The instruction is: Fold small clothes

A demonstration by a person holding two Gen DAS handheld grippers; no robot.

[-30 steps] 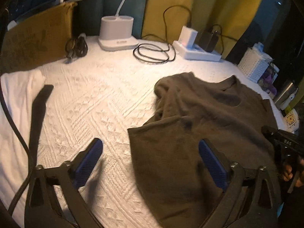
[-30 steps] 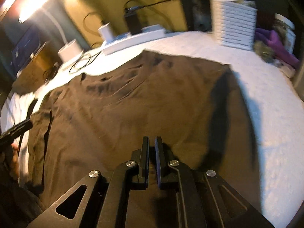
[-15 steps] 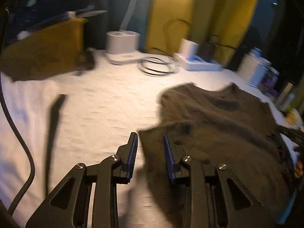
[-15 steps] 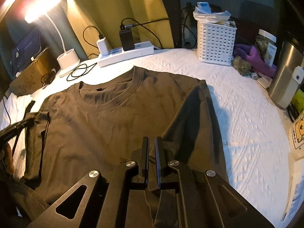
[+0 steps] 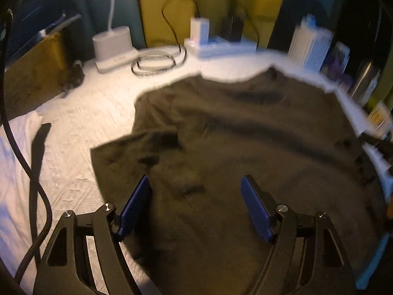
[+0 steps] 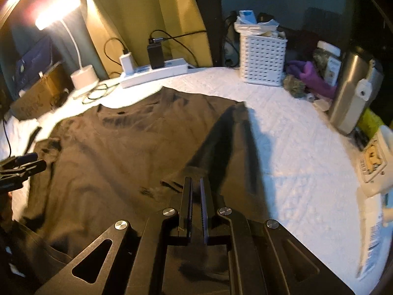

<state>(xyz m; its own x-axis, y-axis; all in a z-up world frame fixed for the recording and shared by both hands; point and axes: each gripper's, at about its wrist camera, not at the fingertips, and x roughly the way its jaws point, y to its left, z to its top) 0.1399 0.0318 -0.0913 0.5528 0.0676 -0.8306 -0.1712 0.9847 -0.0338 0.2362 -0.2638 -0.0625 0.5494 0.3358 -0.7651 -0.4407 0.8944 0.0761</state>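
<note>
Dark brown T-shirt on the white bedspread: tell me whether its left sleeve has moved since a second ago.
Yes. The dark brown T-shirt has its sleeve spread out toward the coiled black cable, no longer bunched up.

T-shirt [image 5: 245, 135] flat on bedspread [image 5: 73, 172] — power strip [image 6: 157, 72], basket [image 6: 262, 61] behind

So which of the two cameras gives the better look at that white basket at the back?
The right wrist view: the white basket is sharp, its holes and contents visible. In the left wrist view it is blurred.
</note>
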